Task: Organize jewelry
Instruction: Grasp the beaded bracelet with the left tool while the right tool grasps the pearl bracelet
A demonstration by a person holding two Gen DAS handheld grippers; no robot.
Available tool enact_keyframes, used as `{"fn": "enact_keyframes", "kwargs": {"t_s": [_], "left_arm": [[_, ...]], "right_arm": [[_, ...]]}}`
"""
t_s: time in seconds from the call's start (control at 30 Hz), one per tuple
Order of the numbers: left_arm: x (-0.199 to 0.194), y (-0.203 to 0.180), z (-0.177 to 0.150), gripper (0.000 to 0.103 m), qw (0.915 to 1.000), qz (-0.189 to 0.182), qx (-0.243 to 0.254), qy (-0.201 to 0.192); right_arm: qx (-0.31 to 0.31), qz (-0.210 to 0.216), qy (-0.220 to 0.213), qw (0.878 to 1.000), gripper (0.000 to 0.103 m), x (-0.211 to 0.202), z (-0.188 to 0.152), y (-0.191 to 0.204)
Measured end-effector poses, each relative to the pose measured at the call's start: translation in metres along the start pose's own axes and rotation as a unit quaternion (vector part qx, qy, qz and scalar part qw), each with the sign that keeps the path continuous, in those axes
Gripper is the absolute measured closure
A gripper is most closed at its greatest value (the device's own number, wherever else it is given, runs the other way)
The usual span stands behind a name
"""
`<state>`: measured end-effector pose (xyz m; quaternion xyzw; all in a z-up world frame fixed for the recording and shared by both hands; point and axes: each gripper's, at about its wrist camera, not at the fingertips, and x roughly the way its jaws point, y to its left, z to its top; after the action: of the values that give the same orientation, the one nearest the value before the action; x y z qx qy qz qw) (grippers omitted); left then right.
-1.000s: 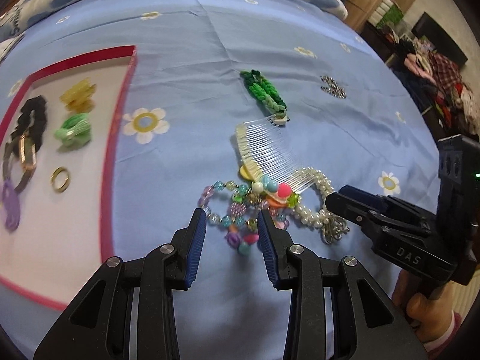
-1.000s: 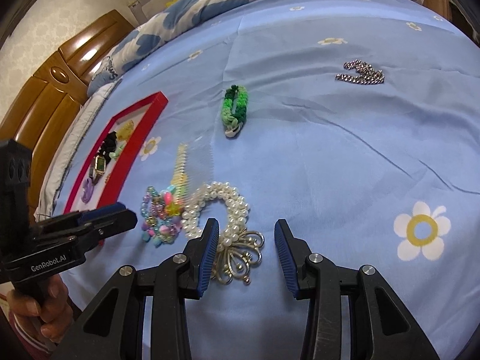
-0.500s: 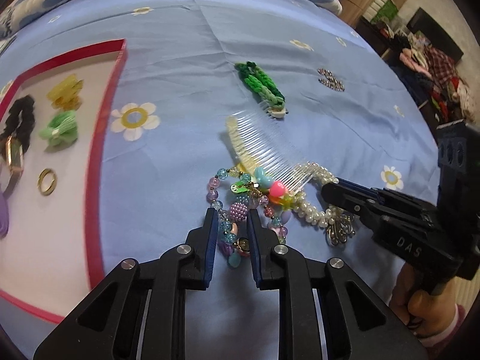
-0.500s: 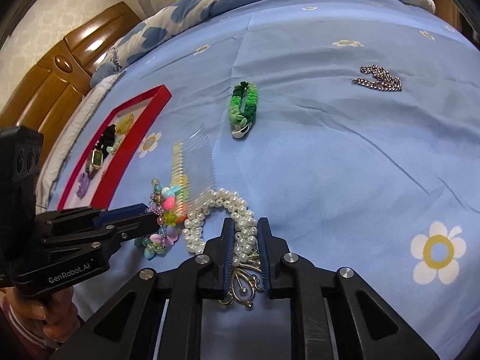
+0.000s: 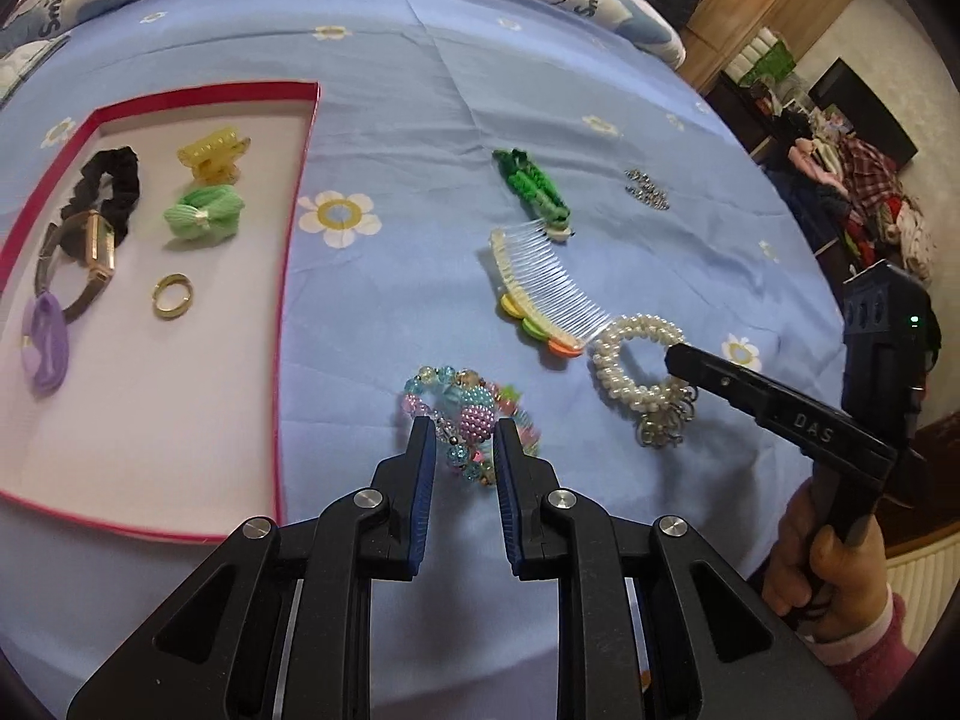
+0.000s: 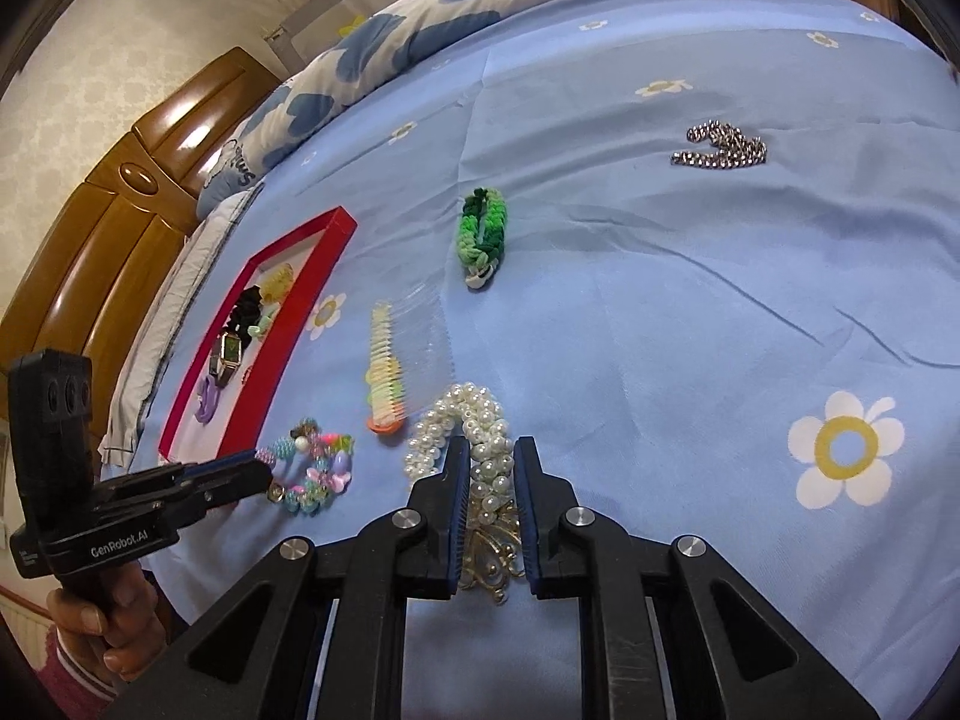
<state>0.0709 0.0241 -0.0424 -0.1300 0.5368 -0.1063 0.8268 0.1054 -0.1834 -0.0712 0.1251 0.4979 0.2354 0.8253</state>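
On the bed (image 5: 420,90), my left tool (image 5: 459,450) is clamped on the beaded bracelet (image 5: 465,414). My right tool (image 6: 489,474) grips the pearl bracelet (image 6: 465,426).

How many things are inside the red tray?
6. In the red tray: black scrunchie, yellow claw clip, green bow, gold watch, gold ring and purple clip. Nothing seems hidden.
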Motion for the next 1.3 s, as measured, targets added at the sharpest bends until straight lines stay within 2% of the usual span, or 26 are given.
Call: {"fn": "enact_keyframes", "kwargs": {"t_s": [0.1, 0.27, 0.43, 0.5, 0.7, 0.83, 1.0, 1.13, 1.3], "left_arm": [[0.004, 0.007, 0.0, 0.085, 0.9996, 0.015, -0.01, 0.02], [0.002, 0.015, 0.002, 0.084, 0.9991, 0.037, -0.018, 0.012], [0.002, 0.014, 0.015, 0.084, 0.9981, 0.061, -0.002, -0.005], [0.011, 0.01, 0.019, 0.084, 0.9971, 0.073, 0.022, 0.009], [0.04, 0.005, 0.014, 0.085, 0.994, 0.073, 0.057, 0.058], [0.044, 0.0, 0.011, 0.085, 0.9938, 0.059, 0.069, 0.064], [0.046, -0.004, 0.012, 0.085, 0.9924, 0.065, 0.081, 0.065], [0.044, -0.006, 0.013, 0.085, 0.9933, 0.04, 0.082, 0.072], [0.055, -0.03, 0.005, 0.085, 0.987, 0.061, 0.131, 0.07]], "right_arm": [[-0.003, 0.002, -0.002, 1.0, 0.089, -0.002, 0.0, 0.003], [-0.009, 0.005, -0.003, 1.0, 0.089, -0.003, -0.001, 0.01], [-0.006, 0.006, -0.002, 1.0, 0.088, -0.002, -0.001, 0.01], [-0.005, 0.006, -0.002, 1.0, 0.088, -0.002, -0.001, 0.01], [0.001, 0.01, 0.001, 1.0, 0.088, 0.0, 0.0, 0.007], [0.006, 0.01, 0.003, 1.0, 0.088, 0.002, 0.0, 0.004], [0.01, 0.009, 0.004, 1.0, 0.088, 0.005, -0.001, 0.002], [0.011, 0.01, 0.003, 1.0, 0.088, 0.005, 0.0, 0.001], [0.013, 0.01, 0.001, 1.0, 0.088, 0.004, 0.0, 0.0]]}}
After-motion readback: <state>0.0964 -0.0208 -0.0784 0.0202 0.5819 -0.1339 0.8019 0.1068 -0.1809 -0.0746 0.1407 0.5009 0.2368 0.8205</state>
